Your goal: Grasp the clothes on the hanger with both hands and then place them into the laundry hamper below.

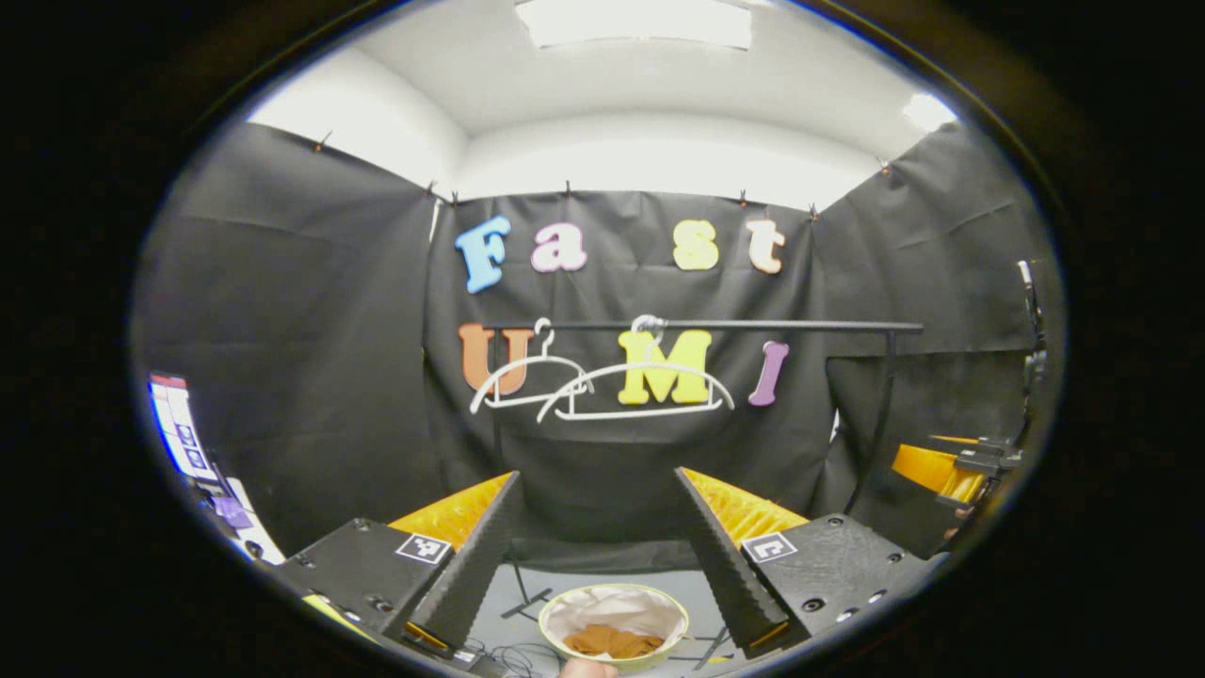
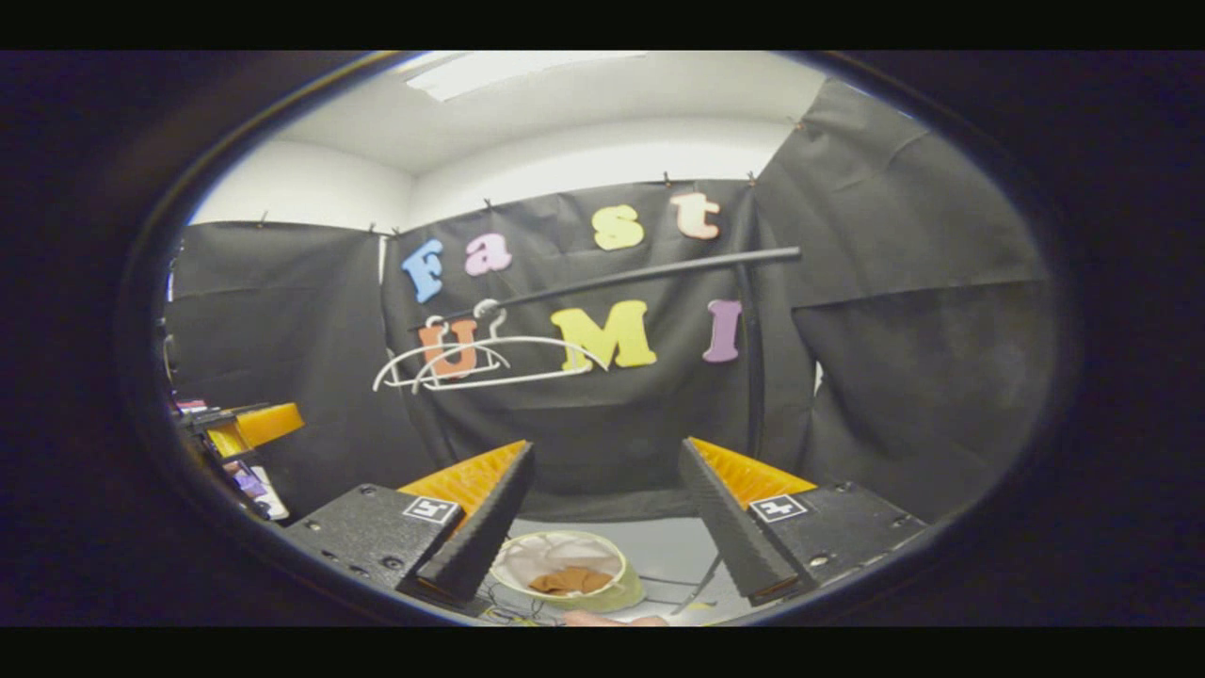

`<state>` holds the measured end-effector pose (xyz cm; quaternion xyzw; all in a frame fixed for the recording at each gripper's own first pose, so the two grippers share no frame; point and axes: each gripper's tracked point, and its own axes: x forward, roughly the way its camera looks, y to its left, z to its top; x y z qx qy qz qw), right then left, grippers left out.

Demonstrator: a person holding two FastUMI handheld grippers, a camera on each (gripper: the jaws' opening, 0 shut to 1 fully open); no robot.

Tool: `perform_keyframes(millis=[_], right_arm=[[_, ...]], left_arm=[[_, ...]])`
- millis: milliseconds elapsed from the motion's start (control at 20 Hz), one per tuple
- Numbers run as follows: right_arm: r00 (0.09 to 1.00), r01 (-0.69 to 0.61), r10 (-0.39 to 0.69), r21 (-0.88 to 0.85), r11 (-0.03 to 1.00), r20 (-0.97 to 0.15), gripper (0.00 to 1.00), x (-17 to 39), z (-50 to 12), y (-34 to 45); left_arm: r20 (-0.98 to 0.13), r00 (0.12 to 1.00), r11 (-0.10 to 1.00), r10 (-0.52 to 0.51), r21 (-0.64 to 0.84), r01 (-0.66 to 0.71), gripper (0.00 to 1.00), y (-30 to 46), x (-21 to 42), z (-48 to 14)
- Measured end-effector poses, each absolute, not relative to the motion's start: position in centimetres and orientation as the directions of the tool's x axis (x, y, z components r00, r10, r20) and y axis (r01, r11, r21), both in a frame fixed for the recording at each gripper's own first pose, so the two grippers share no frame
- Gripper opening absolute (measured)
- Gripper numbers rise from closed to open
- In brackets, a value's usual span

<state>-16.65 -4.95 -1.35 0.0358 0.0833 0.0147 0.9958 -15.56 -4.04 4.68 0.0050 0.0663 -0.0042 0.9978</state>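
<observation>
Clothes: brown garment lies crumpled inside the laundry hamper, on the floor below the rail.
Hamper: round, light lining, set beneath the hangers so a dropped garment lands in it.
Hangers: two white hangers on the black rail, both bare (nothing left to take down).
Left gripper: fingers spread wide, holding nothing.
Right gripper: fingers parted, holding nothing.
Assessment: placement appears complete; both grippers sit raised above the hamper.
</observation>
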Motion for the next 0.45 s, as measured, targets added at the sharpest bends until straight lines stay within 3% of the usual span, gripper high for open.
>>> perform_keyframes(millis=[150, 450], right_arm=[[0.994, -0.043, 0.05, 0.07, 0.997, -0.101, 0.99, -18.5, 1.2, -6.2], [1.0, 0.001, 0.0, 0.041, 0.999, -0.017, 0.99, -20.5, 4.2, -9.4]], left_arm=[[-0.062, 0.998, 1.0, -0.007, 0.023, 0.009, 1.0, -5.4, -19.0, 7.8], [-0.023, 0.999, 0.998, 0.04, 0.058, -0.039, 1.0, -4.3, -21.9, 9.8]])
